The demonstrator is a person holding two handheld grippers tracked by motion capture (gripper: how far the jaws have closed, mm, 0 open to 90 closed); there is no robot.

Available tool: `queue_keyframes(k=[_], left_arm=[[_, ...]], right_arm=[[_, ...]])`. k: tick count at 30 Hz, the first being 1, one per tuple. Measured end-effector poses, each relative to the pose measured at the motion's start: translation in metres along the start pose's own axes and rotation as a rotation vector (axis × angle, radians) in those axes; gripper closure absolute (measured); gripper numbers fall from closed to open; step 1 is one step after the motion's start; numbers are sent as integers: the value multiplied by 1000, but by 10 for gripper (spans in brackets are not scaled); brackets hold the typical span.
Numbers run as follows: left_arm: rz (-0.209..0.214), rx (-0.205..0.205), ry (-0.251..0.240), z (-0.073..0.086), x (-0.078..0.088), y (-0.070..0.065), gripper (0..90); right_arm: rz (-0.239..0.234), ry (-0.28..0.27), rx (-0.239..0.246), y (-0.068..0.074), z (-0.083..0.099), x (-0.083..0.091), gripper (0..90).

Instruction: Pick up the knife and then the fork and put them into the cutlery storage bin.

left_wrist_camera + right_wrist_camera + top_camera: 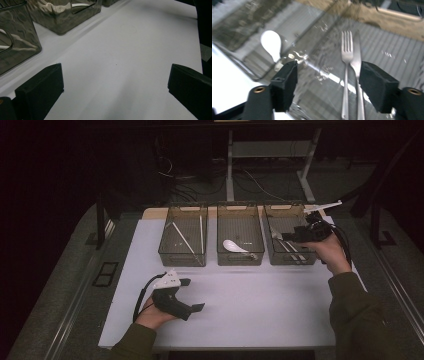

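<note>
A white spoon (234,246) lies in the middle bin (240,257); chopsticks (184,240) in the left bin (182,258).

bins (240,234): 3 | forks (347,47): 1 | knives (357,60): 1 | white spoons (234,246): 1 | grippers (197,294): 2

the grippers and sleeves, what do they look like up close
Each hand carries a black two-jaw gripper. The left gripper has a pale three-cornered plate on top and a black cable looping back to the wrist; its jaws end in blocky black pads. The right gripper has the same pads, with brass-coloured screw holes behind them, and trails a dark cable. Both sleeves are dark olive.
</note>
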State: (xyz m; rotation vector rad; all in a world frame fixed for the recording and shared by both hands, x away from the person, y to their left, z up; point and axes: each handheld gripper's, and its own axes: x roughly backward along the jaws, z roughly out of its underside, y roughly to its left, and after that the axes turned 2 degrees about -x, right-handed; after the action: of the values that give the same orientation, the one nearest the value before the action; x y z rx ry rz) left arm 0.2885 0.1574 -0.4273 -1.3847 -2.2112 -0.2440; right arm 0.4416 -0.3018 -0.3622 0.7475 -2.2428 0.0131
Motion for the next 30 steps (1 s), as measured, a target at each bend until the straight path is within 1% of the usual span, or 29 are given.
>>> queue_keyframes(k=[3,4,6,8,14,16,17,18,20,24,25,28,30], left_arm=[[-2,0,0,0,1,0,0],[-3,1,1,0,1,0,0],[-2,2,-3,0,2,0,0],[-3,-2,-3,0,3,0,0],[-4,0,-4,1,5,0,0],[-3,-2,-1,1,5,0,0],[-3,-5,-2,1,6,0,0],[-4,-4,-4,1,6,0,0],[-6,-4,-6,1,8,1,0],[-11,1,-8,2,11,2,0],[-12,3,-9,3,11,2,0],[-12,0,-9,3,12,2,0],[-13,2,-9,3,12,2,0]], right_arm=[[-46,-46,22,10,6,8,251],[-48,-53,31,14,9,9,243],[-38,-69,63,23,15,12,194],[-39,-75,86,32,21,14,181],[-70,-114,115,53,40,20,166],[-85,-116,125,58,47,22,166],[-89,-116,134,61,50,22,165],[-82,-119,142,64,52,23,165],[-91,-134,153,68,59,24,165],[-87,-161,165,75,70,29,165],[-85,-168,162,77,73,30,165],[-106,-172,170,80,84,32,165],[-109,-171,181,83,92,32,165]])
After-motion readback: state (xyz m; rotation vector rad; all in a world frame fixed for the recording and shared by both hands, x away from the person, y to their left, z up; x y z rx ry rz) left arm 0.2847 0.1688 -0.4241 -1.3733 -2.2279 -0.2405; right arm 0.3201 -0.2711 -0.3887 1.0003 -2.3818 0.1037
